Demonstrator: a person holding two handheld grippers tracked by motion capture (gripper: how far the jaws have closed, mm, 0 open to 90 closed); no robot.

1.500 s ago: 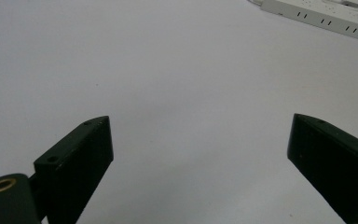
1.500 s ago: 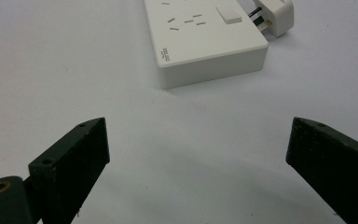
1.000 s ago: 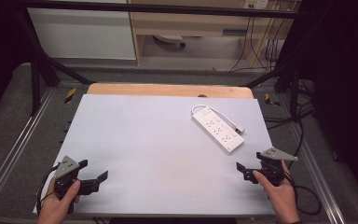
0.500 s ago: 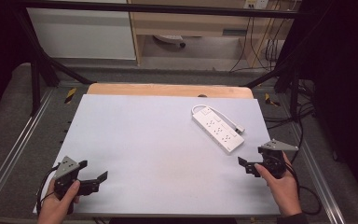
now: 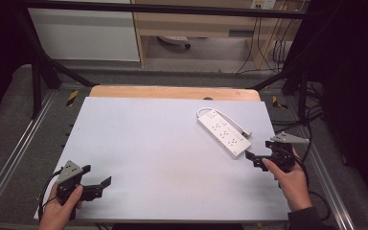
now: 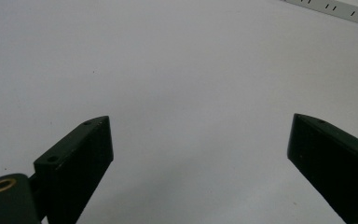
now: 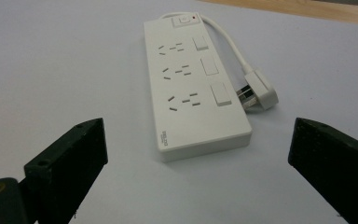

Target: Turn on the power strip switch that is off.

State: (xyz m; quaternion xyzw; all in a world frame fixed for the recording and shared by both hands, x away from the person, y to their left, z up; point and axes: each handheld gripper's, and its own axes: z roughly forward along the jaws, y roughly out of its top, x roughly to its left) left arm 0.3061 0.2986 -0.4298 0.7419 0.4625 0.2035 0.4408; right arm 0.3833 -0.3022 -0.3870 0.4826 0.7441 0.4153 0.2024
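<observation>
A white power strip (image 5: 223, 133) lies on the white tabletop (image 5: 158, 143) at the right, its cord looping round to a plug (image 5: 246, 130) beside it. My right gripper (image 5: 252, 160) is open just short of the strip's near end, held by a hand. In the right gripper view the power strip (image 7: 191, 88) lies ahead between the spread jaws of the right gripper (image 7: 198, 128), with the plug (image 7: 261, 91) on its right. My left gripper (image 5: 97, 176) stands open at the front left corner. In the left gripper view the left gripper (image 6: 198, 140) has only bare table between its jaws, and the strip's edge (image 6: 335, 7) lies far off.
A wooden strip (image 5: 172, 92) runs along the table's far edge. Metal rails (image 5: 9, 158) flank the table on both sides. Cables (image 5: 268, 52) hang behind at the back right, and a white cabinet (image 5: 86, 33) stands at the back left.
My right gripper has moved forward and slightly left, closer to the near end of the power strip. The left gripper has stayed where it was.
</observation>
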